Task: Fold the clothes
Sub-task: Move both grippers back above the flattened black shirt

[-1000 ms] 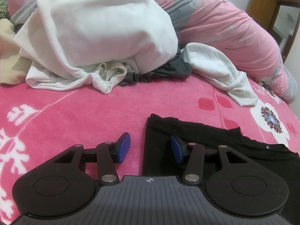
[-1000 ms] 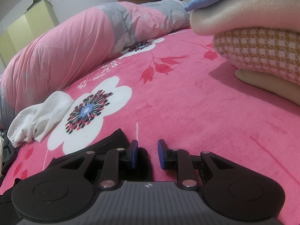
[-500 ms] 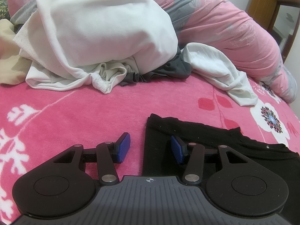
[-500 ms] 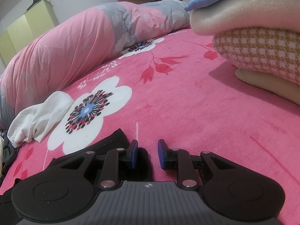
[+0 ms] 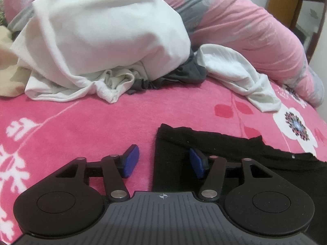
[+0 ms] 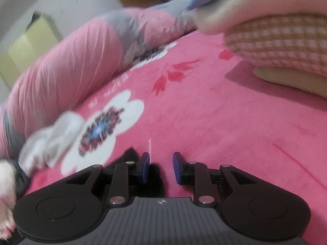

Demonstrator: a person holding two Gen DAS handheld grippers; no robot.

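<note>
Below us, our left gripper (image 5: pixel 162 163) had just been opening, its blue pads spread astride the near corner edge of the black garment (image 5: pixel 235 153) lying flat on the pink blanket (image 5: pixel 81 118). Our right gripper (image 6: pixel 160 167) stood narrowly parted over another edge of that garment, gripping nothing. Ahead of the left gripper sat a heap of white clothes (image 5: pixel 106 40).

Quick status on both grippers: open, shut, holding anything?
Left gripper: open, jaws just widened, straddling the black garment edge, not clamping it.
Right gripper: open with a narrow gap, opened slightly; black cloth lies below the gap, unpinched.
</note>
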